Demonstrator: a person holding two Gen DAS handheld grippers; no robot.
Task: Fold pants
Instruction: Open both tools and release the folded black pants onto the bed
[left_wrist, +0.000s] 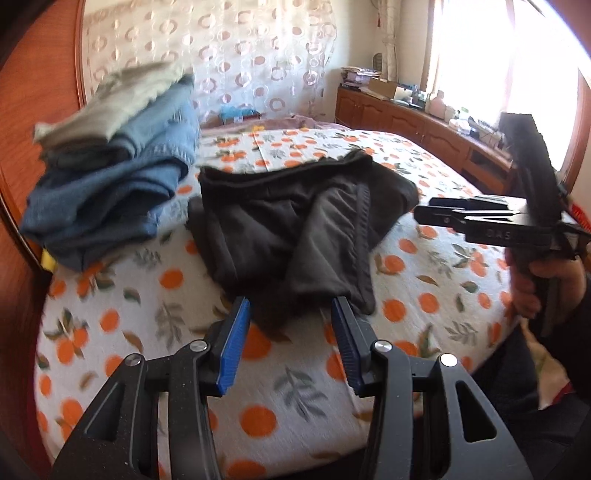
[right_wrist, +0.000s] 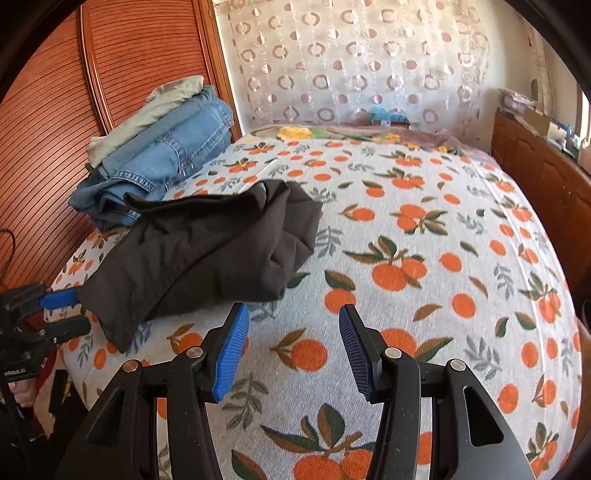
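Left gripper (left_wrist: 290, 308): you are holding it spread wide, empty, at the pants' (left_wrist: 295, 225) lower edge.
Right gripper (right_wrist: 293, 314): you are holding it level, parted, empty, lower centre.

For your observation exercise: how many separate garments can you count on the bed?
4, perhaps more hidden: black pants bunched mid-bed; by the headboard a stack of beige garment on top, light jeans beneath, darker denim at the bottom.
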